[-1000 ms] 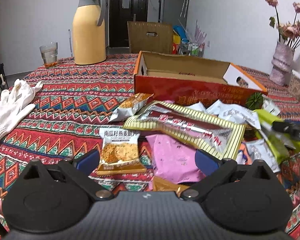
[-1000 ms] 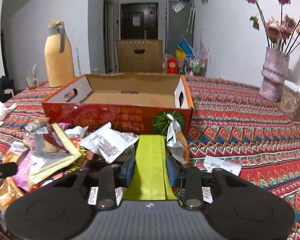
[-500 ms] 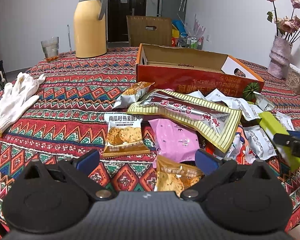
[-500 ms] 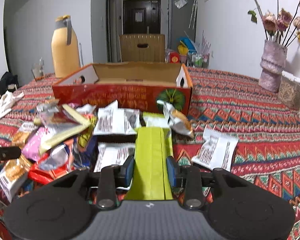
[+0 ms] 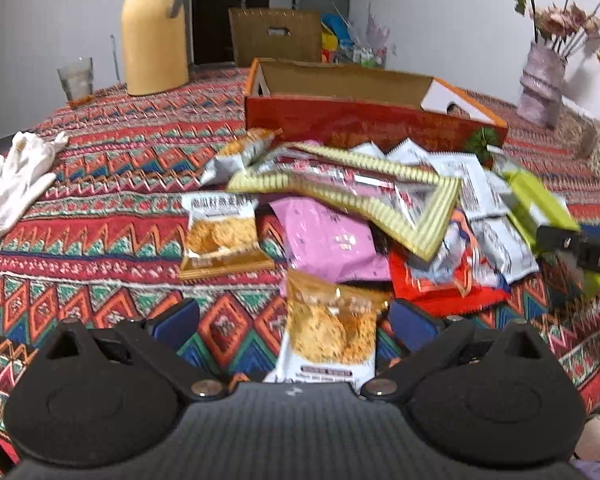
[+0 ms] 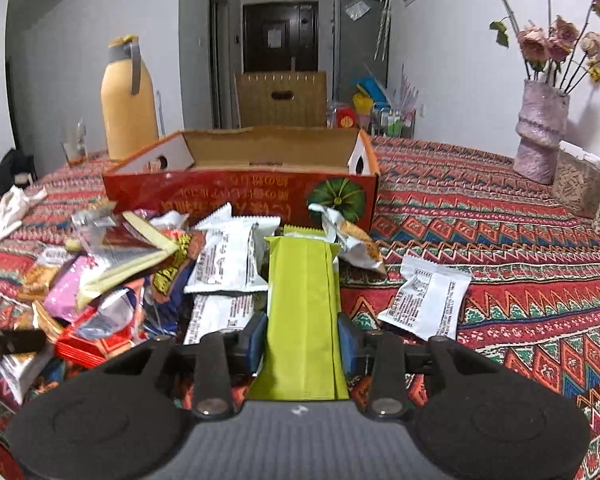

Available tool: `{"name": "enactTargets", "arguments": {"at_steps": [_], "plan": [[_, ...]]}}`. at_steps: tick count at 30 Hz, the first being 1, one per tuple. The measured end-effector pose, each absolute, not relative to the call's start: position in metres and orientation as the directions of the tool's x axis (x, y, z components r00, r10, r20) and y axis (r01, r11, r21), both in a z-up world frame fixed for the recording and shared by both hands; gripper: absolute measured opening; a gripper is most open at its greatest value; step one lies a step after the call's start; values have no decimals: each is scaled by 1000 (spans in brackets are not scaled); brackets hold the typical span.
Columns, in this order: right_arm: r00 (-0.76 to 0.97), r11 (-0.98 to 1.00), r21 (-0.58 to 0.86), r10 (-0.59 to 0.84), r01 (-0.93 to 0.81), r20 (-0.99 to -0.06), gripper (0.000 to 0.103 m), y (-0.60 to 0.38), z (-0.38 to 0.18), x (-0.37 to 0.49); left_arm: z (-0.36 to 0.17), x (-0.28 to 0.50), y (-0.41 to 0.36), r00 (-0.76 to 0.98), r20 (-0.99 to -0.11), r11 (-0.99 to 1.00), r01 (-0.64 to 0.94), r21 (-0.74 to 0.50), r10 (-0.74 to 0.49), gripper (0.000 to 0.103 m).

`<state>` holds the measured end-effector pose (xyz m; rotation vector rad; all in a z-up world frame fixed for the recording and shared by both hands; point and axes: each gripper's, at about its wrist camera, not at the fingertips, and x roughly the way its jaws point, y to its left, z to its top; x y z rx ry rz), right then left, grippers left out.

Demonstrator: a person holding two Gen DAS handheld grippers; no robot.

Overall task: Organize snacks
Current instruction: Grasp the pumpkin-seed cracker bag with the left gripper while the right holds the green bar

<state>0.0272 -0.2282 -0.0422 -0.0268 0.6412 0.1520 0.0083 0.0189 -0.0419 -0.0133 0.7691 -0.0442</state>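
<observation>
Snacks (image 5: 340,208) lie heaped on our patterned tablecloth (image 5: 120,168), just in front of the open red cardboard box (image 6: 240,196), whose inside looks bare as far as we can see. Our right gripper (image 6: 302,338) is clamped on a lime-green packet (image 6: 302,312), both blue pads pressed to its long sides, the packet pointing toward the box. Our left gripper (image 5: 294,322) stands spread wide over the cloth, with an orange cracker packet (image 5: 332,332) lying between its fingers; the blur leaves us unsure, but the pads seem clear of it. A yellow thermos (image 5: 156,28), a glass (image 5: 76,80) and white gloves (image 5: 12,180) sit off to the left, a vase (image 6: 542,132) to the right
</observation>
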Motion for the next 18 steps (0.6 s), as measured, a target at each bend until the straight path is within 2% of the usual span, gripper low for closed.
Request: {"name": "enactTargets", "arguments": {"at_steps": [7,9,10,12,14,15,17,18], "plan": [[813,988,43,144,-145,-564,36,-229,-38,9,-52,7,14,699,-715,999,34,4,-21,103],[814,988,47,148,-147,-562,36,-228,-38,7,-54,6,12,699,-715,999,40,10,-21,99],[814,988,48,150,-149,-560,36,-228,-38,5,-55,5,11,698,-715,999,44,12,-22,92],[815,987,48,153,-152,-559,36,-226,-38,2,-54,2,9,705,-708,999,49,16,-24,86],[816,987,47,155,-155,-557,36,-225,-37,-1,-53,-1,8,712,-701,998,55,15,-29,71],[816,986,47,156,-157,-556,36,-225,-37,-3,-52,-2,8,714,-699,998,58,14,-32,68],[818,986,48,159,-159,-553,36,-225,-37,-6,-51,-4,7,720,-694,998,59,12,-34,54],[819,986,49,160,-160,-551,36,-224,-36,-8,-51,-6,7,722,-691,998,58,9,-36,52]]}}
